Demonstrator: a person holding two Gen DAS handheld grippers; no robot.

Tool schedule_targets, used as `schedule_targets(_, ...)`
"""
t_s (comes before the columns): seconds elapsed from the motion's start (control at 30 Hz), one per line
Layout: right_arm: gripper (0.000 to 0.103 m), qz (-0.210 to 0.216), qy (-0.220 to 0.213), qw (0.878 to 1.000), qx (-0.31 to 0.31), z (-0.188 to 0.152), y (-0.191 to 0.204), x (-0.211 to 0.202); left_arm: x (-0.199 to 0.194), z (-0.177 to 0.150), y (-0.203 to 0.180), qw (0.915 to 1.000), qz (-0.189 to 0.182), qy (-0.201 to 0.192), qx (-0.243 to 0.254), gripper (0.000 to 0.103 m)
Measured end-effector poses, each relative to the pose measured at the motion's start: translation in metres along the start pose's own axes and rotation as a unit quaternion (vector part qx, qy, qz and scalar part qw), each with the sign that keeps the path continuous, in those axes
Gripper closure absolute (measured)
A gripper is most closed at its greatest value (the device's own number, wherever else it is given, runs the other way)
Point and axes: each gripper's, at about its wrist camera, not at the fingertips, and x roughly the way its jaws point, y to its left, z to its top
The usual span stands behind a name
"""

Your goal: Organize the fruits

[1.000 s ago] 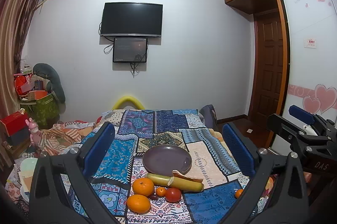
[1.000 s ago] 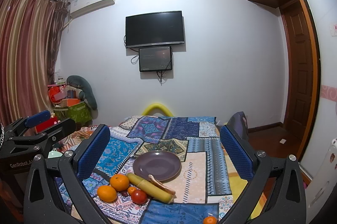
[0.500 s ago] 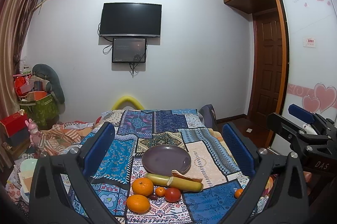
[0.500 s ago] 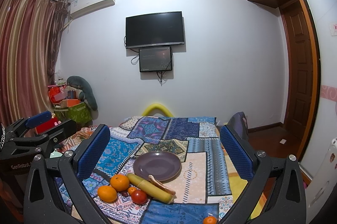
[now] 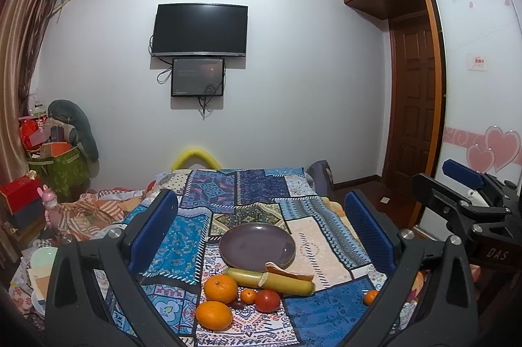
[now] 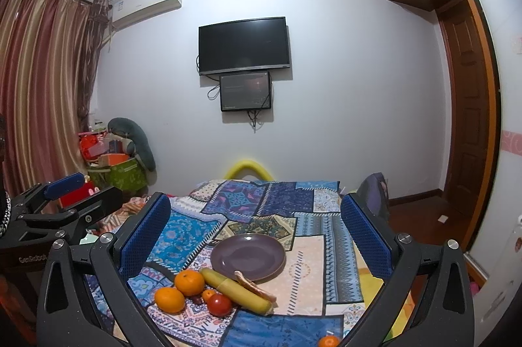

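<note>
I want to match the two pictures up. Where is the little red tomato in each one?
Left wrist view: the red tomato sits low, just right of centre, below the banana, right of the small orange.
Right wrist view: it lies low, left of centre, against the banana's left side.
Shared landmark: the purple plate just beyond the fruit in both.

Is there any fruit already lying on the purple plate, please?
No, the purple plate is bare in the right wrist view; the oranges, tomato and the banana lie on the cloth beside it.
</note>
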Motion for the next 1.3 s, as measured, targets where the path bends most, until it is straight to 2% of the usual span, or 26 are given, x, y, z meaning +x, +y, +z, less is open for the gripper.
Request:
schedule_targets(0.13, 0.001, -0.005, 0.009, 1.000, -0.002, -0.005, -0.003, 0.006, 0.007, -0.004, 0.002, 0.9999, -0.004, 0.011, 0.003, 0.003)
schedule_targets(0.2, 0.004, -0.008, 0.018, 1.000, 0.001, -0.010, -0.006, 0.010, 0.014, -0.006, 0.005, 0.9997, -0.005, 0.023, 0.004, 0.007)
schedule_targets(0.27, 0.017, -0.009, 0.031, 0.999, 0.004, -0.014, -0.011, 0.015, 0.022, -0.009, 0.009, 0.9992, -0.003, 0.038, 0.007, 0.011)
schedule_targets(0.37, 0.024, -0.011, 0.058, 0.998, 0.010, -0.023, -0.022, 0.023, 0.038, -0.015, 0.017, 0.9975, 0.007, 0.067, 0.017, 0.019)
schedule_targets(0.47, 0.038, -0.028, 0.090, 0.995, 0.019, -0.036, -0.037, 0.033, 0.054, -0.023, 0.029, 0.9952, 0.011, 0.095, 0.021, 0.023)
schedule_targets(0.5, 0.039, -0.032, 0.101, 0.994, 0.023, -0.039, -0.042, 0.036, 0.060, -0.027, 0.033, 0.9940, 0.011, 0.106, 0.023, 0.026)
schedule_targets(0.63, 0.040, -0.050, 0.141, 0.988, 0.032, -0.054, -0.059, 0.045, 0.077, -0.041, 0.048, 0.9894, 0.016, 0.142, 0.029, 0.027)
schedule_targets(0.87, 0.040, -0.067, 0.229, 0.970, 0.051, -0.090, -0.086, 0.063, 0.107, -0.074, 0.069, 0.9755, 0.006, 0.220, 0.011, 0.027)
schedule_targets(0.97, 0.040, -0.075, 0.272, 0.958, 0.051, -0.109, -0.093, 0.075, 0.120, -0.088, 0.074, 0.9683, 0.005, 0.250, 0.008, 0.026)
schedule_targets(1.17, 0.040, -0.082, 0.348, 0.932, 0.059, -0.152, -0.109, 0.093, 0.140, -0.116, 0.079, 0.9534, 0.006, 0.301, 0.012, 0.018)
schedule_targets(1.3, 0.041, -0.081, 0.381, 0.918, 0.075, -0.172, -0.116, 0.100, 0.153, -0.137, 0.080, 0.9405, -0.003, 0.340, 0.015, 0.018)
